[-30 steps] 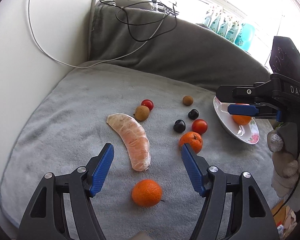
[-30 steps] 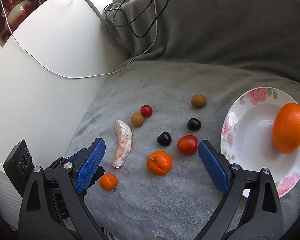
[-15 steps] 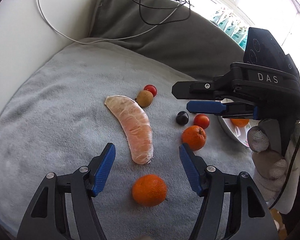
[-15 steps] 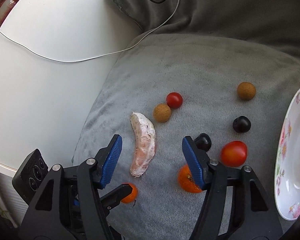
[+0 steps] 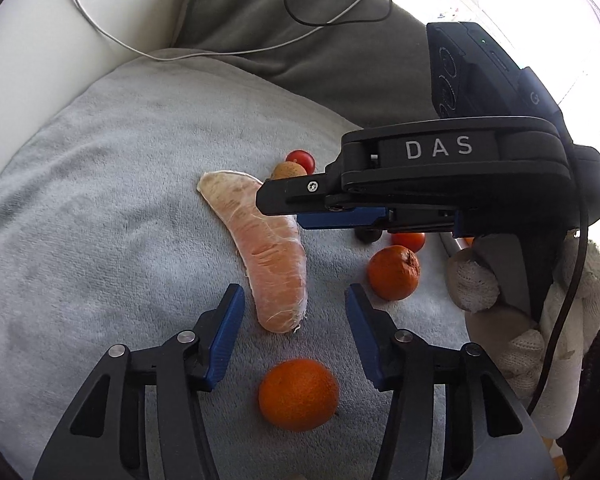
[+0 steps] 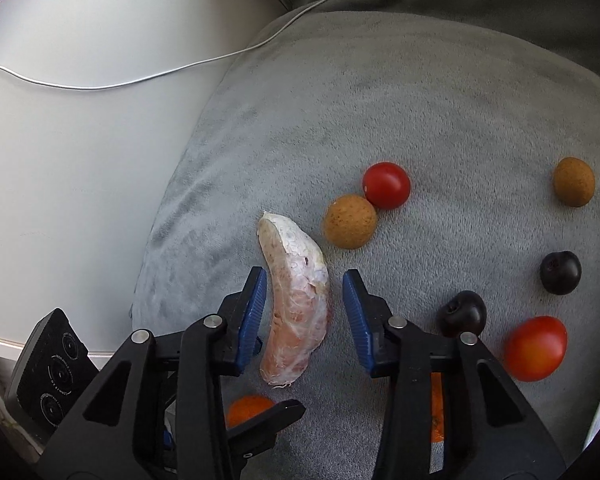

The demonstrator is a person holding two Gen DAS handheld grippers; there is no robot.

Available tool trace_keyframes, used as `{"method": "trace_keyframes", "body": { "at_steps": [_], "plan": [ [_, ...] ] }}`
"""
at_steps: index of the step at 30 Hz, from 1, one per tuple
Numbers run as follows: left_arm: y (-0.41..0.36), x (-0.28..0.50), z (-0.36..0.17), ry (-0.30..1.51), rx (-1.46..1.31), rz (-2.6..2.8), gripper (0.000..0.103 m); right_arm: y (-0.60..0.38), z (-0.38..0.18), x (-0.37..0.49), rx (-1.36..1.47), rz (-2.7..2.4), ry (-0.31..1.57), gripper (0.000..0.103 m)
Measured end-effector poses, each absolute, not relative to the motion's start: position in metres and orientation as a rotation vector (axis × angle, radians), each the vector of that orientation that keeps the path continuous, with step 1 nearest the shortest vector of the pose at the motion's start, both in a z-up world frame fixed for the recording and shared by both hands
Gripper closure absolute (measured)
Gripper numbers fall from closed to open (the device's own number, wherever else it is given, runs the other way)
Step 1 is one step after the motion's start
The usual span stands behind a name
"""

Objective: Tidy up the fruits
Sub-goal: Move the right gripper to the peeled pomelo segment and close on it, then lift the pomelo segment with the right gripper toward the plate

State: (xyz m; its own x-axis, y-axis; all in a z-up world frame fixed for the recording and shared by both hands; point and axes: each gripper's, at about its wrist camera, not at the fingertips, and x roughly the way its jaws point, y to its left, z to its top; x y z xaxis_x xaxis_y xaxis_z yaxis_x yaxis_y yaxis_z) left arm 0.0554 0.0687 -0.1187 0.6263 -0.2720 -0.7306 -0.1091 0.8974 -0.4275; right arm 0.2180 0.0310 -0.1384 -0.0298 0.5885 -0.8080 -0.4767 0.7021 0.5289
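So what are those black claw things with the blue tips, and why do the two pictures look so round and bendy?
They are tools, not robots. A person squeezes a hand-held gripper in each gloved hand. A small wide-angle camera sits on each one, so each picture looks along its own blue fingers. The left hand-held gripper hangs over the gray cloth, near a small orange. The right hand-held gripper is closing around a peeled citrus slice, not yet pinching it. Tomatoes, dark fruits and brown fruits lie around. Nothing is held.

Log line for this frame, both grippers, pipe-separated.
right gripper: closing, straddles pomelo segment, pads not touching | left gripper: closing, empty, above mandarin
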Motion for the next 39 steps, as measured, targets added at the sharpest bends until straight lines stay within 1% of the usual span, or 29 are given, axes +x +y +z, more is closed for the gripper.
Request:
{"method": "trace_keyframes", "body": {
  "at_steps": [5,13,15,27,39],
  "plan": [
    [0.07,0.062,-0.121,0.902,-0.459,-0.097,0.052,0.036,-0.142,0.218,0.097,0.865,1.364,0.062],
    [0.068,0.078,-0.126,0.906,-0.435,-0.088,0.055,0.046,-0.151,0.218,0.077,0.845,1.383,0.068],
    [0.068,0.08,-0.127,0.906,-0.43,-0.087,0.057,0.046,-0.152,0.219,0.094,0.846,1.39,0.072],
    [0.071,0.078,-0.128,0.893,-0.42,-0.062,0.068,0.041,-0.149,0.216,0.133,0.835,1.378,0.073],
    [0.07,0.065,-0.121,0.879,-0.414,-0.049,0.073,0.029,-0.137,0.213,0.161,0.839,1.356,0.074]
  ]
}}
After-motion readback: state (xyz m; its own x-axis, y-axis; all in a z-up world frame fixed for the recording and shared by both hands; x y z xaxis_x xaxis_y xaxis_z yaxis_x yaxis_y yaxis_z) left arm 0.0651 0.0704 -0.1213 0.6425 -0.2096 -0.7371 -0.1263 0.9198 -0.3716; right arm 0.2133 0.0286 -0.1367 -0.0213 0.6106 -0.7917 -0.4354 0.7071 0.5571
